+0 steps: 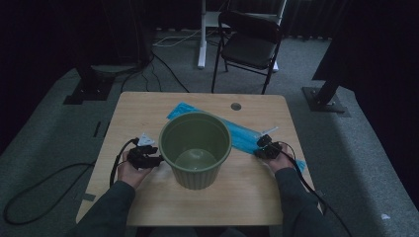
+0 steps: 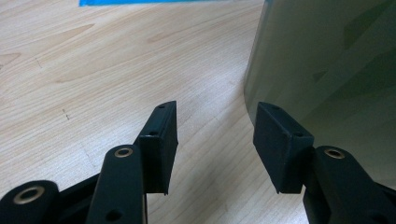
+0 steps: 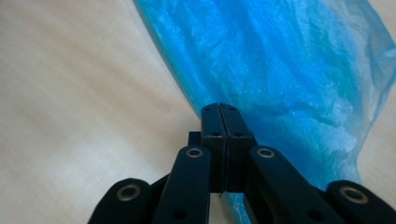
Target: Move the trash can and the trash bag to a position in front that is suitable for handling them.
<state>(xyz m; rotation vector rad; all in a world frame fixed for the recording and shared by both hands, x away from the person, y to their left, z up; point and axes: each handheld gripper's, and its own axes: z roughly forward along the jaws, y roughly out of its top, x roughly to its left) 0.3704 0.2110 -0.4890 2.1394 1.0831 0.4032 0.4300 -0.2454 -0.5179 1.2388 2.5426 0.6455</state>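
Currently the right gripper (image 3: 223, 109) has its jaws pressed fully together at the near edge of the blue plastic bag (image 3: 289, 79); whether a fold of film is pinched between them cannot be told from the right gripper view. The left gripper (image 2: 215, 140) stands with its jaws apart, gripping nothing, one pad just beside the wall of the green bucket (image 2: 327, 70) and the other over bare table (image 2: 93, 70). In the high view, the left gripper (image 1: 148, 159) sits at the bucket's left side and the right gripper (image 1: 264, 146) rests on the bag to the bucket's right. The bag (image 1: 244, 136) lies flat, partly behind the bucket (image 1: 195, 148), with its long axis running diagonally from the far left toward the near right of the table (image 1: 237, 197). The film is likely very light, limp and slippery; it should be taken at an edge or corner, where a fold can be pinched. The bucket stands upright near the table's middle, mouth upward and empty. It is likely light and rigid; its rim is the natural place to hold it steady.
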